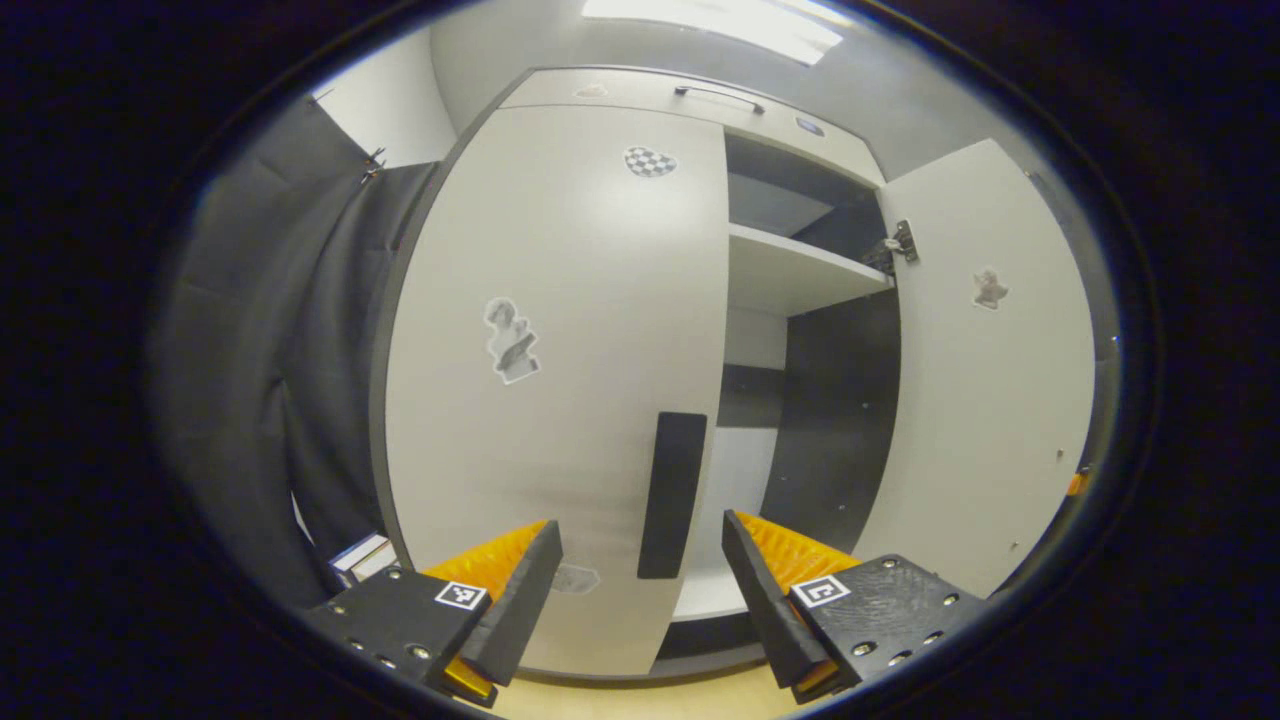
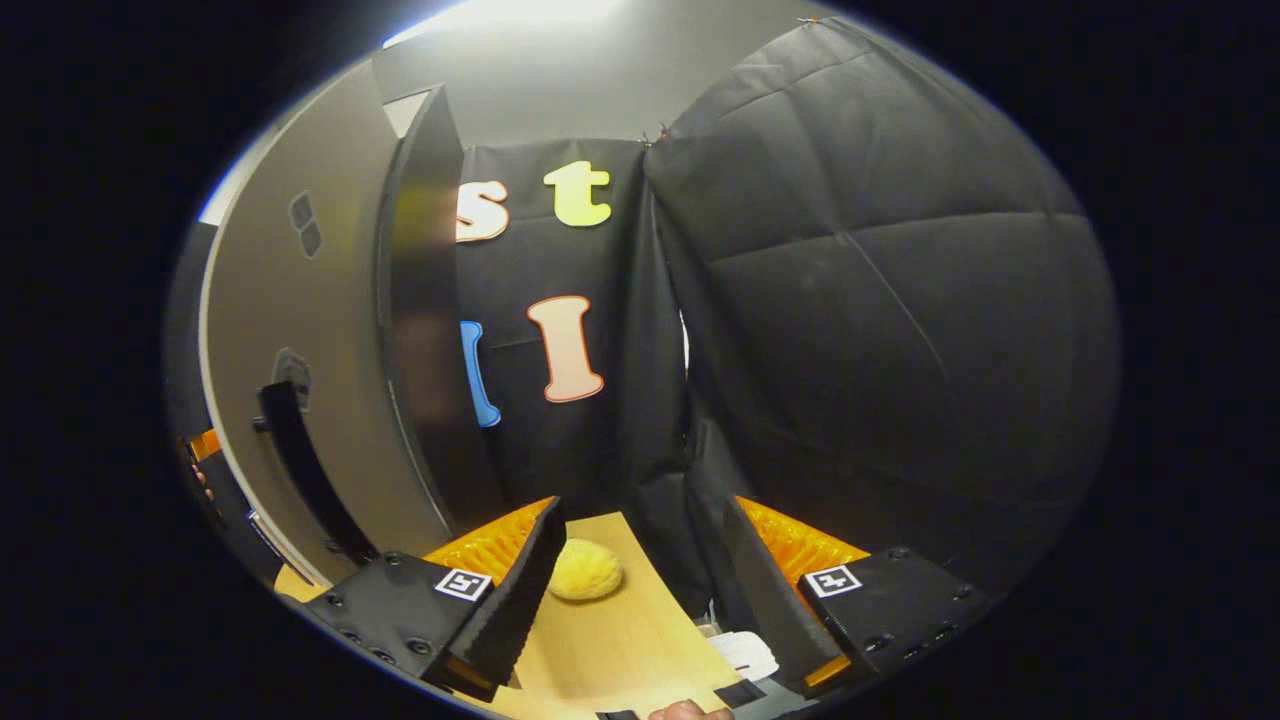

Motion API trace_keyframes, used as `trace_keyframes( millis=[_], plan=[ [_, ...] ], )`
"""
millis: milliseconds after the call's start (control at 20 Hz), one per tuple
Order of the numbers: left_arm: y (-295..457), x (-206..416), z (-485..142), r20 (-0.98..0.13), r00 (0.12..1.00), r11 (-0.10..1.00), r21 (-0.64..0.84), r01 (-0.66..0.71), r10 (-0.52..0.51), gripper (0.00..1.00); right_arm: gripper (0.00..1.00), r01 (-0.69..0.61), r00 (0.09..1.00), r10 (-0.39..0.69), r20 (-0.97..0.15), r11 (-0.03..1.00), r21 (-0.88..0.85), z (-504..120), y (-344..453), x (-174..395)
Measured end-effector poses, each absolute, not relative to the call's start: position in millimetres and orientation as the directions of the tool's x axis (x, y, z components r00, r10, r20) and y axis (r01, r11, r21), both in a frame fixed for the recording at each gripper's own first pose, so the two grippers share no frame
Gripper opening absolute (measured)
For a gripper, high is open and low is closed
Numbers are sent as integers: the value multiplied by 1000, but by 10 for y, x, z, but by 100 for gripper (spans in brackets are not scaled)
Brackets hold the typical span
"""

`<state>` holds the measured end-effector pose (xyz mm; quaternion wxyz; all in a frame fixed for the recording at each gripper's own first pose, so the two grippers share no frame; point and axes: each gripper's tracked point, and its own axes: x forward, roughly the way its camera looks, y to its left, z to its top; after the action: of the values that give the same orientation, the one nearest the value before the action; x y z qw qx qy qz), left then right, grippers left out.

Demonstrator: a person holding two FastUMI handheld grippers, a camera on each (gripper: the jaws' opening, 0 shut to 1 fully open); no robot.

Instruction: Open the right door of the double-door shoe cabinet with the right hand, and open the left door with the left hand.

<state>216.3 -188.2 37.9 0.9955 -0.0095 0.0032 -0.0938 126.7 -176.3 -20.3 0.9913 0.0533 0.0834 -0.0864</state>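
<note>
Seen from the left gripper view: left gripper (image 1: 640,590) at 6 o'clock, tongs spread wide, holding nothing, aimed at the shoe cabinet (image 1: 700,90). Straight ahead, the left door (image 1: 560,330) closed, tall axis upright, with its dark vertical handle (image 1: 672,495) just above and between the fingertips. At 3 o'clock, the right door (image 1: 990,380) swung open, its edge well clear of the cabinet. Between the doors, a pale shelf (image 1: 790,275) with nothing visible on it, dark interior below. Seen from the right gripper view: right gripper (image 2: 640,590) also spread wide and empty, the open door's handle (image 2: 305,470) at 9 o'clock, a yellow round object (image 2: 586,570) on the tan floor (image 2: 630,640) between the fingers, black cloth beyond.
</note>
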Motion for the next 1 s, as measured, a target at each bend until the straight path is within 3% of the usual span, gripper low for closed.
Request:
trace_keyframes(
  millis=[400, 550, 700, 850, 950, 1000],
  plan=[
    [-2032, 2621, 316, -39, 992, 992, 6, 122, -122, 94, 98, 117, 973, -96, -210, 989, 91, -444, -1899, 1858],
    [-2011, 2718, 272, -45, 995, 996, -11, 90, -90, 64, 98, 95, 973, -74, -218, 991, 88, -510, -1913, 2002],
    [-2060, 2730, 273, -45, 994, 995, -13, 98, -98, 63, 98, 89, 973, -67, -219, 992, 92, -533, -1944, 2104],
    [-2096, 2781, 292, -36, 994, 995, -19, 98, -99, 39, 98, 85, 972, -60, -227, 992, 98, -572, -1941, 2181],
    [-2096, 2736, 303, -40, 996, 996, 15, 86, -85, 31, 98, 83, 972, -61, -226, 993, 87, -593, -1948, 2232],
    [-2092, 2742, 300, -37, 996, 996, 34, 78, -77, 33, 98, 81, 972, -60, -226, 993, 81, -605, -1940, 2254]
  ],
)
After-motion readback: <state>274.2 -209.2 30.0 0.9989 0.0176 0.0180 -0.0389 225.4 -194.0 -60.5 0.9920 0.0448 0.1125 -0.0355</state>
